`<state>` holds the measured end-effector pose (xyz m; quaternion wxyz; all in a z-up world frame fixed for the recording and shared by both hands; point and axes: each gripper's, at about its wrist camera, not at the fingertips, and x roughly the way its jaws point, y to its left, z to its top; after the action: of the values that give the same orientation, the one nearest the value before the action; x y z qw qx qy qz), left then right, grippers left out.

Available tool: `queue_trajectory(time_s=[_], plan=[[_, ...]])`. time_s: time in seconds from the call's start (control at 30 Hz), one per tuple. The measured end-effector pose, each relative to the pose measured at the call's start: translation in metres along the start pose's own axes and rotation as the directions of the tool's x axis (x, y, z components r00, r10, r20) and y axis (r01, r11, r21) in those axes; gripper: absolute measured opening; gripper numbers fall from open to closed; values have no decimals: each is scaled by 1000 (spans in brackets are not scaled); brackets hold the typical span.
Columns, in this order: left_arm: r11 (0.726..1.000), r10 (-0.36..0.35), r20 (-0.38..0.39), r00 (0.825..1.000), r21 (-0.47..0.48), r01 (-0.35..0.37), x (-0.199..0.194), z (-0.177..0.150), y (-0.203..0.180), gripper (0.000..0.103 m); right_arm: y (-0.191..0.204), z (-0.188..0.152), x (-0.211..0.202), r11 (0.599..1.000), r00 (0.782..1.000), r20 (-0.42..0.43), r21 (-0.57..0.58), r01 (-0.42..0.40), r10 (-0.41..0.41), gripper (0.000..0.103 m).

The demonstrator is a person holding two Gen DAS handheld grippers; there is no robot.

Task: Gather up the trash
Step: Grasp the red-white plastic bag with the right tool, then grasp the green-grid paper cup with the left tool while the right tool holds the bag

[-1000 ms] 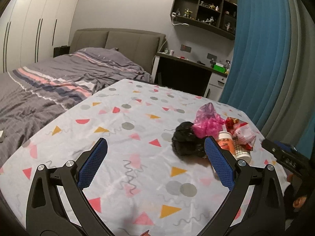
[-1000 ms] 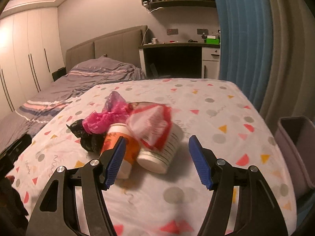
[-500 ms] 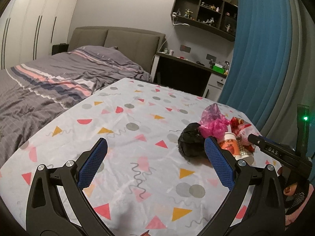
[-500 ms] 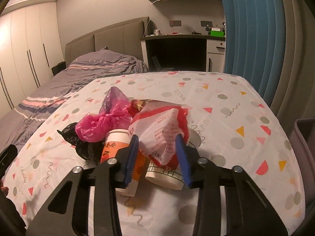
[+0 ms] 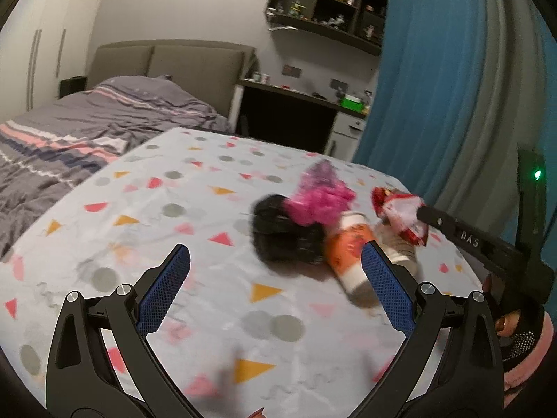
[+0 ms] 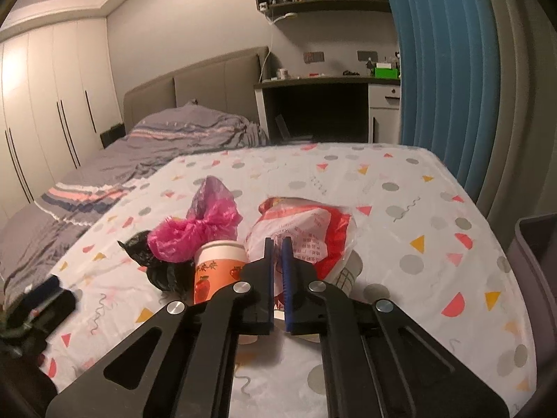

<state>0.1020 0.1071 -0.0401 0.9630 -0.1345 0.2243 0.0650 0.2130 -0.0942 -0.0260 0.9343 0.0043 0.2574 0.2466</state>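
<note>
The right gripper [image 6: 277, 271] has its jaws pressed nearly together on a fold of the crinkled red-and-white printed plastic bag [image 6: 306, 230] — a thin pinch, which suits flimsy film that offers no firm body to clamp. In the left wrist view the same bag [image 5: 400, 212] appears to hang from the tip of the right tool, slightly clear of the pile, so I judge the lift to be under way.

Just beneath and beside the bag lie the rest of the trash: an orange-and-white paper cup with a fruit print [image 6: 217, 268] on its side, a white cup with a grid pattern [image 6: 346, 273] mostly hidden under the bag, a knotted bright pink plastic bag [image 6: 195, 233] and a crumpled black plastic bag [image 6: 156, 264], all touching one another in one heap on the tabletop with its white cloth of coloured triangles and dots [image 6: 417, 244].

The left gripper [image 5: 275, 289] hovers over the cloth with jaws spread wide and nothing between them — probably held ready for the black bag or the orange cup nearby.

At the right edge stands a grey-purple plastic bin [image 6: 536, 244], close to the tabletop, likely where the pinched bag belongs.
</note>
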Motion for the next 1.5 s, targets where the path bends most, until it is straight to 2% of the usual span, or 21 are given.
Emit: queue_trajectory(time_s=[0.13,0.3,0.47,0.9,1.03,1.23,1.33,1.5], plan=[[998,-60,-43,997,34,62,16,-6,-31,97,-9,2,-15,1000,999,31,12,-6,6,5],[996,-79,-89,993,25,82,38,-7,-54,97,-27,1,-37,999,998,70,41,-2,-1,5],[996,-93,-156,983,-16,92,62,-8,-60,92,-44,-7,-55,998,996,85,56,14,-19,5],[995,-87,-197,977,-70,75,76,-12,-57,86,-82,-29,-71,993,996,78,113,42,-51,5],[996,-82,-163,983,-46,76,67,-11,-67,83,-91,-31,-75,991,995,79,121,51,-61,5],[990,-131,-130,983,32,136,60,-6,-102,81,-105,-30,-87,988,992,96,136,74,-87,5],[983,-161,-142,977,65,171,70,-1,-121,81,-114,-30,-94,985,989,105,146,87,-103,5],[978,-155,-181,971,112,177,95,4,-143,81,-128,-30,-103,981,985,115,162,111,-130,5]])
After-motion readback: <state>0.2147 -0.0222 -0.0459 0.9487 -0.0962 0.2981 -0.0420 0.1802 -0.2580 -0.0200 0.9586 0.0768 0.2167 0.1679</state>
